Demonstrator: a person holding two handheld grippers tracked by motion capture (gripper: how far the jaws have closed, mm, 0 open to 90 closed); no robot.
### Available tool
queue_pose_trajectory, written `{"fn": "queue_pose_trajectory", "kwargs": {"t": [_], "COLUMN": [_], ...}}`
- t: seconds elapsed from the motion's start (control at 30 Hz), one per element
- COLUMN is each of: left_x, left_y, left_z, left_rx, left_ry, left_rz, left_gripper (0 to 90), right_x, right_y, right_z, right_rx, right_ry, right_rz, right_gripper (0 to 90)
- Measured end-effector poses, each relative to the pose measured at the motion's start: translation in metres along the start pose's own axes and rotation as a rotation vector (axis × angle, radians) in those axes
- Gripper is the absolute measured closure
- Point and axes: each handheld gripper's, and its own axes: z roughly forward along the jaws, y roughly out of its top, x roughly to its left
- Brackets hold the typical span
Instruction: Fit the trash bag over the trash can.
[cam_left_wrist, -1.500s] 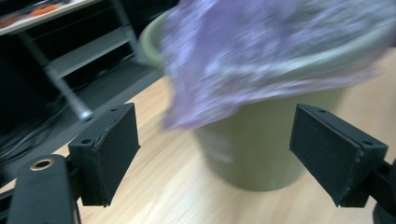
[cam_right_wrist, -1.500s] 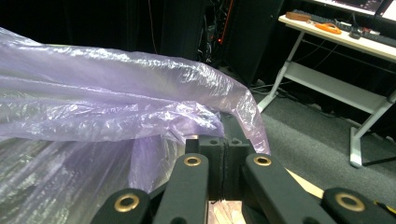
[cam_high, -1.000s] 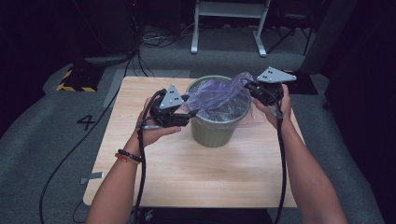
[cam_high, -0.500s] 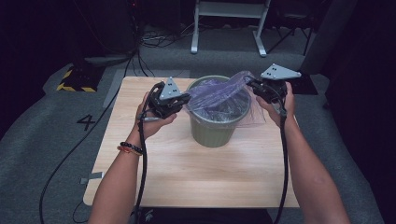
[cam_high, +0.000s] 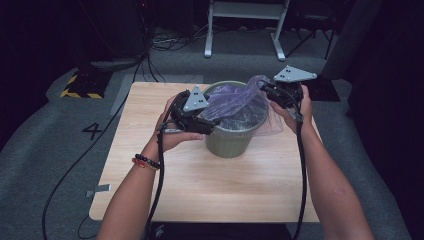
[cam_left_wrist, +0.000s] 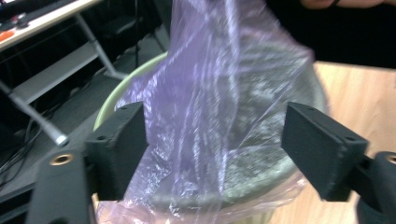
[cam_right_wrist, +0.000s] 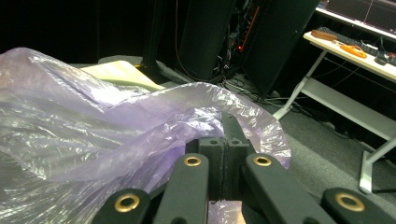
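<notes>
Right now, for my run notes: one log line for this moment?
left gripper: open, just opened | right gripper: shut on purple bag | bin: half-lined

Black tongs (cam_high: 212, 125) with brass screws, grey three-cornered top plates, trailing black cables (beaded bracelet (cam_high: 145, 162) on left wrist).

A bin (cam_high: 230, 140) stands on the table (cam_high: 200, 185), toward its far edge and near mid-width, with a plastic bag (cam_high: 235, 102) draped in and over its mouth. The left gripper (cam_high: 202, 122) sits at the bin's left rim, the right gripper (cam_high: 267, 92) at its far right rim. A white stand (cam_high: 245, 25) rises on the floor behind the table.
</notes>
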Motion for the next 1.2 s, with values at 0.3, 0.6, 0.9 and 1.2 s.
{"fn": "queue_pose_trajectory", "kwargs": {"t": [0.3,0.6,0.9,1.2], "left_x": [0.012,0.017,-0.007,-0.017], "left_y": [-0.006,-0.003,0.016,0.014], "left_z": [0.005,0.001,0.009,0.020], "left_rx": [0.054,-0.001,-0.015,0.064], "left_ry": [0.071,0.031,-0.054,-0.032], "left_rz": [-0.029,-0.035,0.023,0.081], "left_gripper": [62.9,62.1,23.2,27.6], "right_x": [-0.003,-0.007,0.000,0.008], "right_y": [0.002,-0.001,0.003,0.004], "right_z": [-0.007,-0.005,-0.001,-0.001], "right_rx": [-0.030,-0.017,-0.012,-0.008], "right_ry": [0.016,0.005,0.023,0.057], "right_rz": [0.025,0.031,0.019,0.033], "right_gripper": [90.0,90.0,90.0,90.0]}}
